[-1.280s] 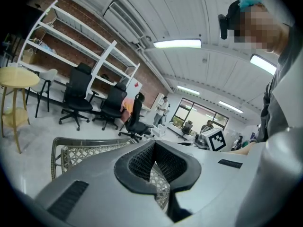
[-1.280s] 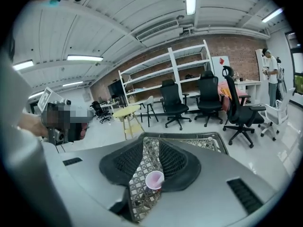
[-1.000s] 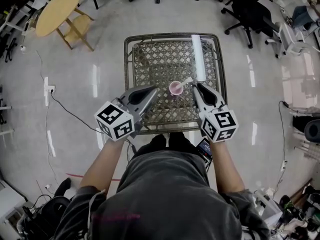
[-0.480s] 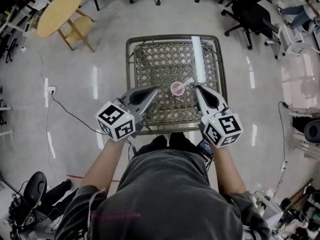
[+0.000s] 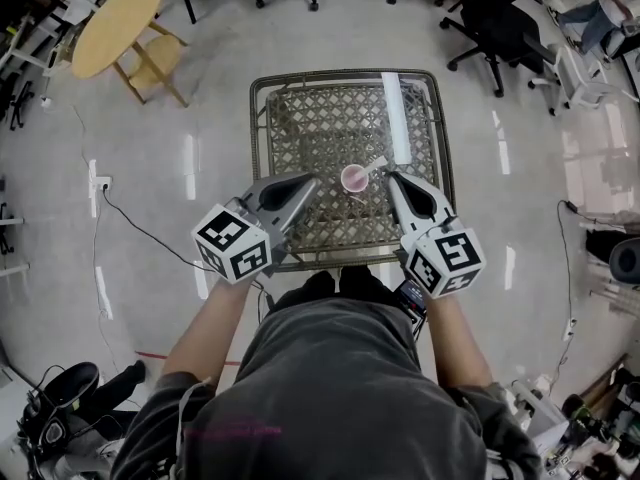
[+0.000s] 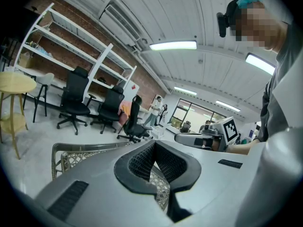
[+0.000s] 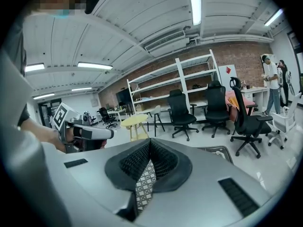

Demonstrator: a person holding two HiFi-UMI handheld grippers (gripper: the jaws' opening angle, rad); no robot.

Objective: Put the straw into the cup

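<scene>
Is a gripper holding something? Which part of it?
Nothing is held. The left gripper and the right gripper are both shut and empty; the straw leans in the cup.

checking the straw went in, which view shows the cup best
The head view: the pink cup stands on the wicker table with the straw in it, seen from above. Neither gripper view shows the cup, only the table's weave.

Woven lattice-top table (image 5: 300, 128) with metal rim, centre of a glossy grey floor. Long white strip (image 5: 397, 118) lies along the table's right side. Round yellow table (image 5: 115, 23) top left, wooden stool (image 5: 155, 63) just beside it. Black office chairs (image 5: 500, 23) top right. Power strip (image 5: 97, 180) and cable (image 5: 150, 230) on the floor at left. White shelving (image 7: 175, 79) against a brick wall.
</scene>
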